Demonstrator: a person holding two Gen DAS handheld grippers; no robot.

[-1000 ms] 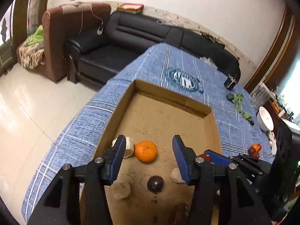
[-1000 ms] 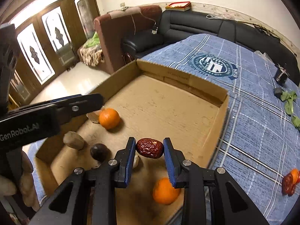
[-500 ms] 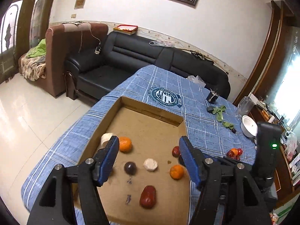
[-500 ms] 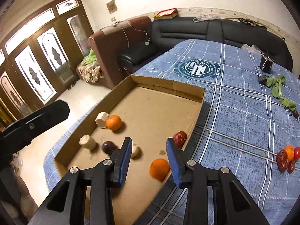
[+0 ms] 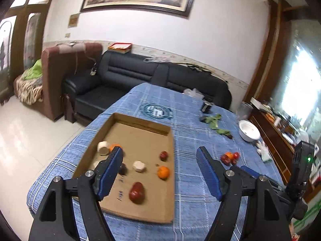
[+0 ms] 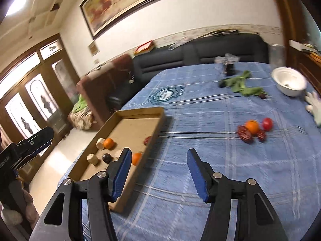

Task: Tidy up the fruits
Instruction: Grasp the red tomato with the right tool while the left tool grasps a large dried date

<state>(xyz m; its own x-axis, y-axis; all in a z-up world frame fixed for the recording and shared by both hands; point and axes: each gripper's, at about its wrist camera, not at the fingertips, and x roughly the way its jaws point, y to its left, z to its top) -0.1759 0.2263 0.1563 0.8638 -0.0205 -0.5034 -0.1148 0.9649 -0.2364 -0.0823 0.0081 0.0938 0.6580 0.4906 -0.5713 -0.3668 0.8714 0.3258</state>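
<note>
Both claws were spread wide and empty, held well above the tabletop [image 6: 200, 120]. Left claw [image 5: 159, 168] looked down over the cardboard tray [image 5: 140, 124]; right claw [image 6: 158, 166] sat over bare blue cloth just right of the tray's edge, aimed toward the loose fruit cluster [image 6: 253, 130].

Fruit locations:
- In tray: two oranges [image 5: 163, 172] [image 5: 114, 146], a red date [image 5: 163, 155], a larger red fruit [image 5: 136, 192], a dark round one [image 5: 122, 168], plus pale chunks [image 5: 138, 165].
- Still out on the cloth, well apart from the tray: one orange [image 6: 252, 126], a small red round fruit [image 6: 267, 123] and wrinkled dates [image 6: 244, 134], all touching or nearly so.

Risks as I saw them:
- The cluster was tight. Closing on one piece would likely nudge its neighbours; the round ones could roll across the cloth, maybe toward the white bowl [image 6: 289, 81] or the glove [image 6: 314, 105].
- Dates were small and low; a claw coming in shallow could snag the cloth and drag the lot.
- The right view was motion-blurred, so exact fruit outlines were unclear. A grasp aimed from this would be off.
- The tray's right wall was low; the orange near it could be knocked out by a careless drop-off.
- The two claws were close together near the tray's edge, so a collision was possible.
</note>
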